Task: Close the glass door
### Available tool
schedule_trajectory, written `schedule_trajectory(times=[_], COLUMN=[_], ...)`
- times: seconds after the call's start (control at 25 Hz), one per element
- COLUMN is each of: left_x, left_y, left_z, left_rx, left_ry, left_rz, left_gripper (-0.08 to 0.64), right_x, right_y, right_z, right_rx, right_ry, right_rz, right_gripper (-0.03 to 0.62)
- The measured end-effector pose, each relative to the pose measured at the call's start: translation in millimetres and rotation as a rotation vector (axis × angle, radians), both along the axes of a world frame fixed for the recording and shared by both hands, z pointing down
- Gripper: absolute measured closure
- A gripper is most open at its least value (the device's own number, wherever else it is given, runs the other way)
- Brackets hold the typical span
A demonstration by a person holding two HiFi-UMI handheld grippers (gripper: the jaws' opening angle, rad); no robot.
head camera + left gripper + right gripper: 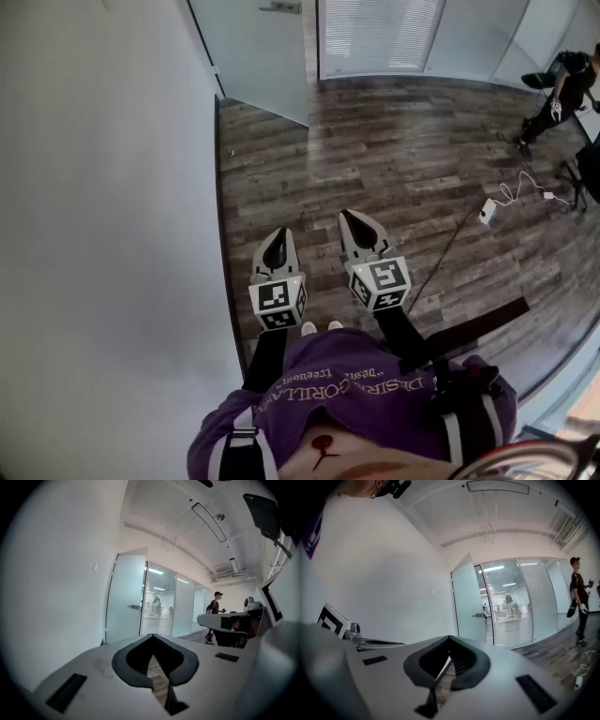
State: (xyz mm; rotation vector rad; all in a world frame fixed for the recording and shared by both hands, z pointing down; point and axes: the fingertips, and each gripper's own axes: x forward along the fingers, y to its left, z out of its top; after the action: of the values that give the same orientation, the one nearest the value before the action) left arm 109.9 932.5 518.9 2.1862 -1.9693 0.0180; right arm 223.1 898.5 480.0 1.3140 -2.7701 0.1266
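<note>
- Jaws of my left gripper (151,635) are pressed together at the tips, with nothing between them.
- Jaws of my right gripper (449,638) are also closed tip to tip and empty.
- Both grippers point ahead, close to level and side by side above the wooden floor (403,159). The left one is nearer the white wall (103,187).
- Straight ahead and well apart from both grippers, the frosted glass door (258,56) stands open. It is angled out beside the end of the wall, next to a glazed partition with blinds (380,33).
- The door handle (478,615) juts out at mid-height, nowhere near my jaws.
- Off to my right, a white adapter (487,211) lies on the floor with its cable, and a person (562,94) stands farther off.
</note>
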Motion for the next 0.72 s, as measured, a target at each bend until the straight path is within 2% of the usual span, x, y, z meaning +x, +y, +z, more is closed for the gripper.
schedule_trajectory(times=[0.72], left_x=[-15.1], left_y=[8.8], left_z=[1.1], left_rx=[-0.011], left_ry=[0.001], left_rz=[-0.007], left_gripper=[0.560], right_x=[-17.8], right_y=[5.8], right_z=[-4.1], right_rx=[0.002], right_ry=[-0.016], right_rz=[-0.012], right_gripper=[0.603])
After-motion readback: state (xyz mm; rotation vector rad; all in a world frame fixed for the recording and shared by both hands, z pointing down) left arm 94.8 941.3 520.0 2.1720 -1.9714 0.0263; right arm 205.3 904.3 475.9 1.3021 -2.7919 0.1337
